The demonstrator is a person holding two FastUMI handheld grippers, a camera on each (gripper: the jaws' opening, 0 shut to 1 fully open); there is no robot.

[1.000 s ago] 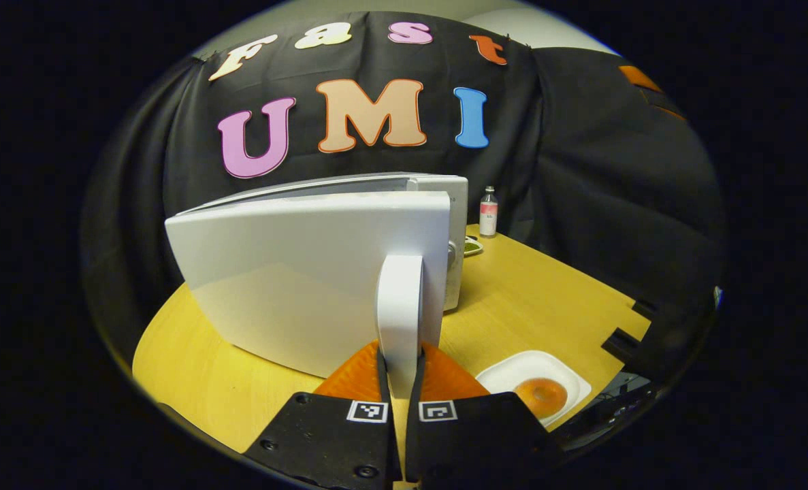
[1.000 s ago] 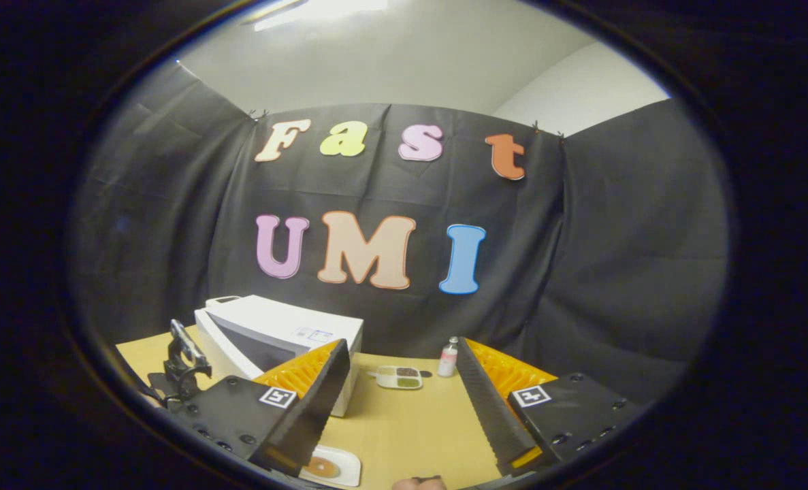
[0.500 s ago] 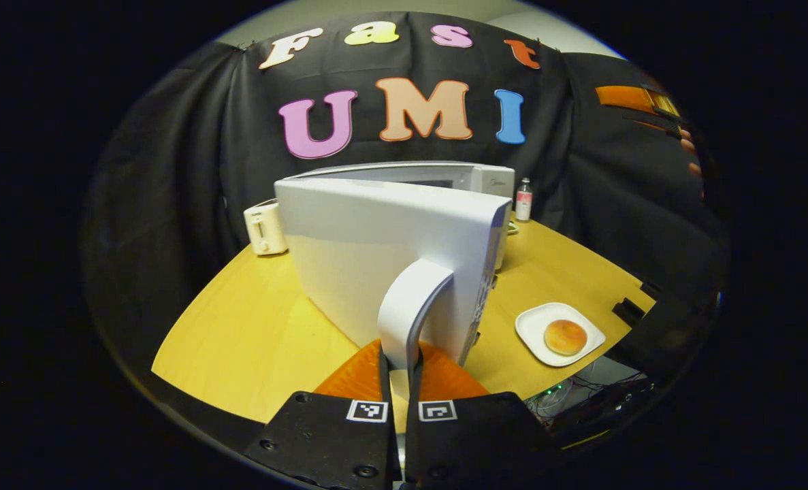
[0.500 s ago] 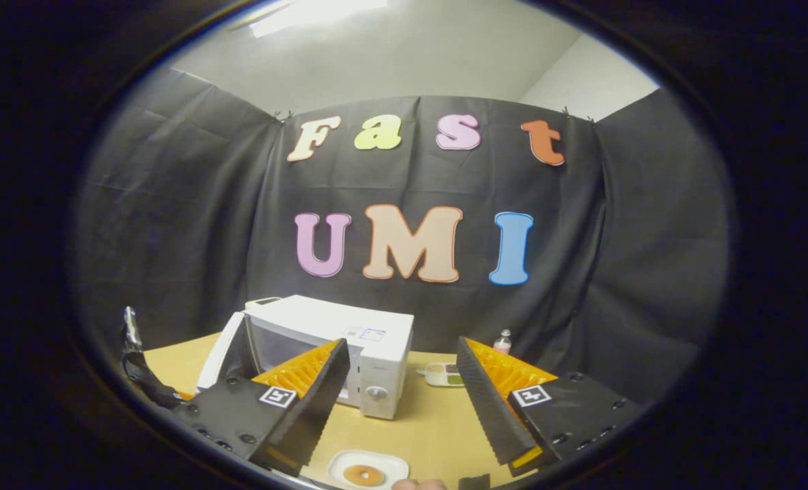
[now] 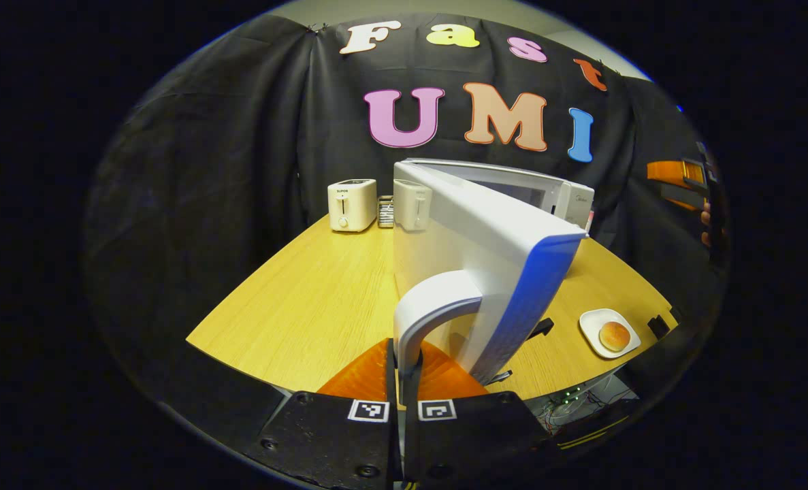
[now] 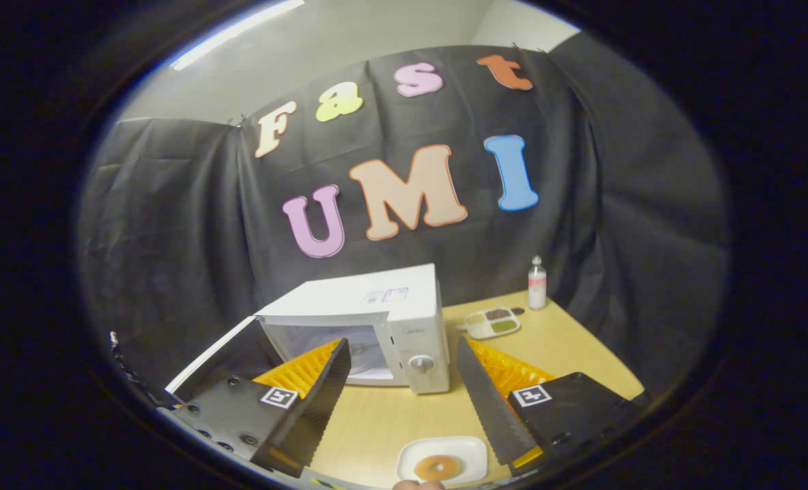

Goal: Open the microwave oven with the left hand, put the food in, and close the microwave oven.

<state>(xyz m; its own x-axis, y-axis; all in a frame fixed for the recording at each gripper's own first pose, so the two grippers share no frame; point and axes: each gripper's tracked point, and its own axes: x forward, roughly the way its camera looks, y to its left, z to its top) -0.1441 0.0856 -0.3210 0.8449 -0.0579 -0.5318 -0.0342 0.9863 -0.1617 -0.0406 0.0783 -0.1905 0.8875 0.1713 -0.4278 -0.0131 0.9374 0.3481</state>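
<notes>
The white microwave (image 6: 404, 309) stands on the wooden table with its door (image 5: 492, 252) swung wide open to the left, and its cavity (image 6: 322, 340) shows. My left gripper (image 5: 404, 354) is shut on the door's white curved handle (image 5: 431, 299). A round bun (image 6: 438, 467) lies on a white plate (image 6: 472, 452) near the table's front edge, in front of the microwave; the plate (image 5: 591, 323) also appears right of the door in the left gripper view. My right gripper (image 6: 401, 350) hangs open above the plate, holding nothing.
Two white toasters (image 5: 352, 204) (image 5: 412, 203) stand at the back of the table (image 5: 295, 299), left of the door. A small bottle (image 6: 537, 282) and a compartment dish (image 6: 492, 323) sit right of the microwave. The other gripper (image 5: 679, 173) and a hand show at the far right.
The left gripper has pulled the door from slightly ajar to wide open, swinging left. The right gripper has tilted and shifted so the plate now lies between its fingers' line of view.
</notes>
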